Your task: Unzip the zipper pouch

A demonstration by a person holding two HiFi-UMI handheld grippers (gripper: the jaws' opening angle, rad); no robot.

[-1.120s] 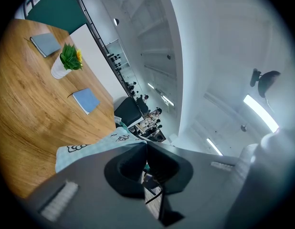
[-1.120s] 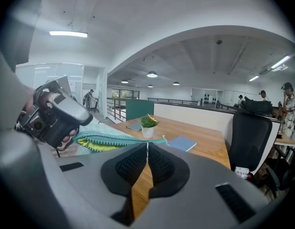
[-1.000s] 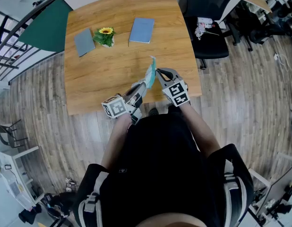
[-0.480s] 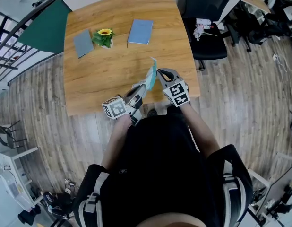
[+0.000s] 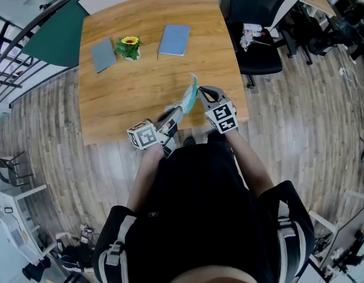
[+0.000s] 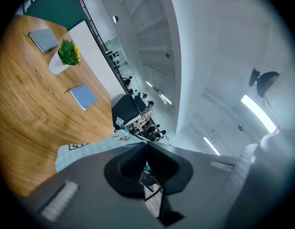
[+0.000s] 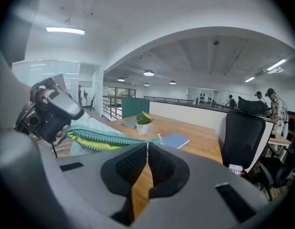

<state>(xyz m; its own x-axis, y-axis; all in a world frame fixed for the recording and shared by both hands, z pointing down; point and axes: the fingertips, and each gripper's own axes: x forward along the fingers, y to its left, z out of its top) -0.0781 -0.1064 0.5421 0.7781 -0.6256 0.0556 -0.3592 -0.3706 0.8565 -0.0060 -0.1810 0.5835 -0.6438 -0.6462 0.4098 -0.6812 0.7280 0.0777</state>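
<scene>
The light, limp teal fabric zipper pouch point(image 5: 188, 93) is suspended between both jaw pairs. The left gripper point(image 6: 146, 144) is clamped on its cloth end, the right gripper point(image 7: 147, 146) apparently on its zipper end. Counter-tension is advised, since such cloth likely bunches.

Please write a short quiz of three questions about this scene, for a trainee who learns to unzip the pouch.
1. True or false: the zipper pouch lies flat on the table.
2. What stands between the grey notebook and the blue notebook? A) a cup B) a potted flower C) a bottle
3. Fill in: the lining showing between the pouch's teal zipper edges is ____.

Key: 1 false, the left gripper and right gripper hold it up, both shut on it; 2 B; 3 yellow.
</scene>
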